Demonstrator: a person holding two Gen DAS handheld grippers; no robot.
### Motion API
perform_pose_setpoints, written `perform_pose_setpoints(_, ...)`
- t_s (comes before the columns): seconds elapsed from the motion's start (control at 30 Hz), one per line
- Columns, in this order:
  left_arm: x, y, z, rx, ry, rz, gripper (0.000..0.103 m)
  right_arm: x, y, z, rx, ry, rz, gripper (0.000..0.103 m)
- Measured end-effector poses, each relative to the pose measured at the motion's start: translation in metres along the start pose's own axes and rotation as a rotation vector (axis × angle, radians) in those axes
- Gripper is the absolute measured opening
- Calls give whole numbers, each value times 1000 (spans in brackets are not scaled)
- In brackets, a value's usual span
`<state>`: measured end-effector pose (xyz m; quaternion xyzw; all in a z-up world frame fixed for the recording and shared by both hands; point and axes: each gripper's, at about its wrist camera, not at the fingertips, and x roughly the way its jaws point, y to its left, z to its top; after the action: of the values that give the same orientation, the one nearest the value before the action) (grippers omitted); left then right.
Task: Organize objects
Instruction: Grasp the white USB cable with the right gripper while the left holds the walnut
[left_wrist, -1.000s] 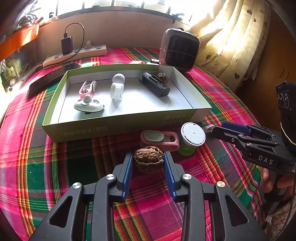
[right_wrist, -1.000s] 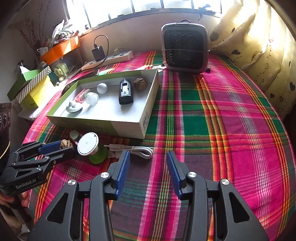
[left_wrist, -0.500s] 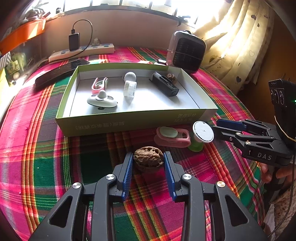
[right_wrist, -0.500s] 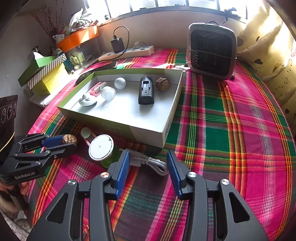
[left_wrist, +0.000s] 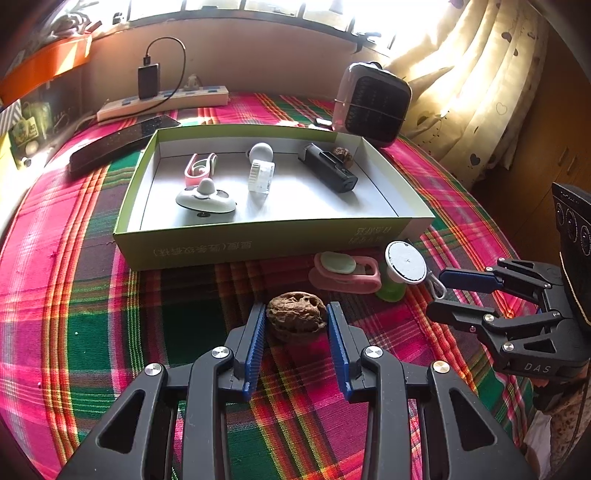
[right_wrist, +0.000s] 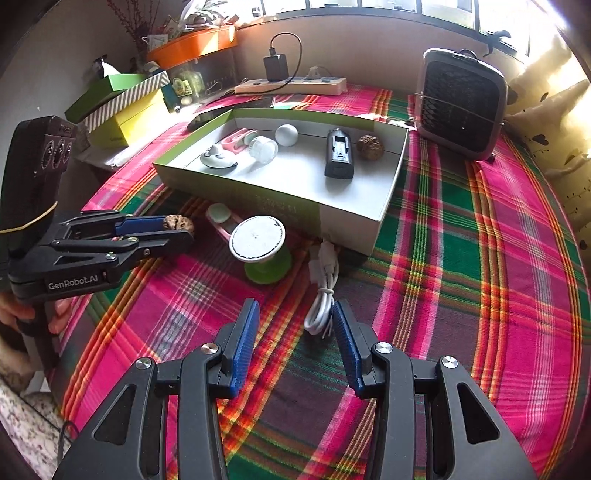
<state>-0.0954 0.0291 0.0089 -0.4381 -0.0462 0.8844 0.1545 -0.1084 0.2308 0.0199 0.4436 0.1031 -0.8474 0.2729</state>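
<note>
Between the blue pads of the left gripper (left_wrist: 297, 319) sits a walnut (left_wrist: 297, 320), pinched on both sides and, judging by its shadow on the plaid cloth (left_wrist: 92, 332), lifted just clear of it. It's held low and level in front of the green box (left_wrist: 258, 247), prob. so it can go over the near wall w/o tipping. Inside the box already: another walnut (left_wrist: 342, 156) in the far right corner beside a black device (left_wrist: 328, 172), plus a white ball (left_wrist: 261, 150), clear jar (left_wrist: 261, 178), pink clip (left_wrist: 199, 169) and a white gadget (left_wrist: 205, 197). Sensible spot for this one is next to its twin.

Right gripper (right_wrist: 295, 334) has its fingers spread, holding nothing, a white cable (right_wrist: 322, 291) lying just ahead of and partly between them, likely the next pick. Left outside, near the box front: a pink holder (left_wrist: 347, 275) and a round white stand on a green base (right_wrist: 258, 243), touching or nearly so.
</note>
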Motion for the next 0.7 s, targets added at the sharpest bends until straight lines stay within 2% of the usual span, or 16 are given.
perform_pose_setpoints(0.1,0,1,0,-1,0,0,31,4,-1,4,22,-5,-16,43)
perform_pose_setpoints(0.27,1,1,2,0,-1,2,31,11,6,9,-3,-8,-89,43)
perform_pose_setpoints(0.7,5,-1,6,17,-7,16,31,15,2,15,21,-47,-126,42)
